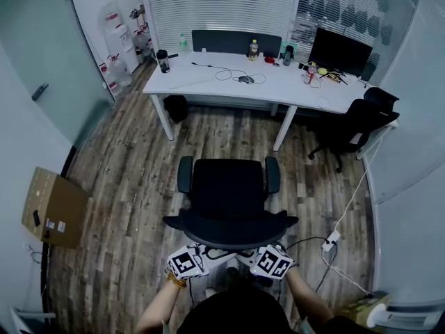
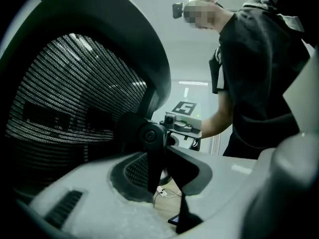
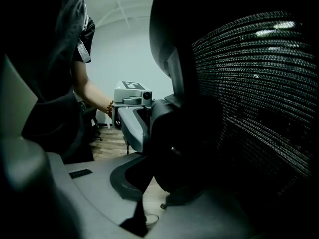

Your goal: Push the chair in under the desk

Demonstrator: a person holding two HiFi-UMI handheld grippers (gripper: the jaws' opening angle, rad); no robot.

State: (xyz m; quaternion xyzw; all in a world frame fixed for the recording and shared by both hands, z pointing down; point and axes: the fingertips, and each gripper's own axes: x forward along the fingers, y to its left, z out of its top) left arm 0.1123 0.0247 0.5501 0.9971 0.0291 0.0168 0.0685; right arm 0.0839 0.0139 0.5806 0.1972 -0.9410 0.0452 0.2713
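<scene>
Left gripper: grey fingers narrow, closed on the black frame bar low on the rear of the black mesh-back swivel chair. Bar sits right btwn the tips; pads look to touch it on both sides.

Right gripper: fingers narrow too, clamped on the dark frame joint at the backrest's other side, w/ mesh just past the tips. The two grippers sit side by side, one each side of the backrest's centre.

Chair: directly ahead of both sets of fingers, seat facing away from them, on the brown wood-plank floor. Well apart from the long white worktop further ahead, w/ bare floor btwn seat front and worktop edge.

Step, as I read it: mid-push. Grip made, chair not yet under, approx. halfway at best.

Next: drive both sets of fingers fwd evenly so the castors roll straight, aiming the seat at the gap btwn the white legs. Uneven push would prob. swivel the seat off line. Armrests must clear the worktop's underside; can't tell from here if they will.
</scene>
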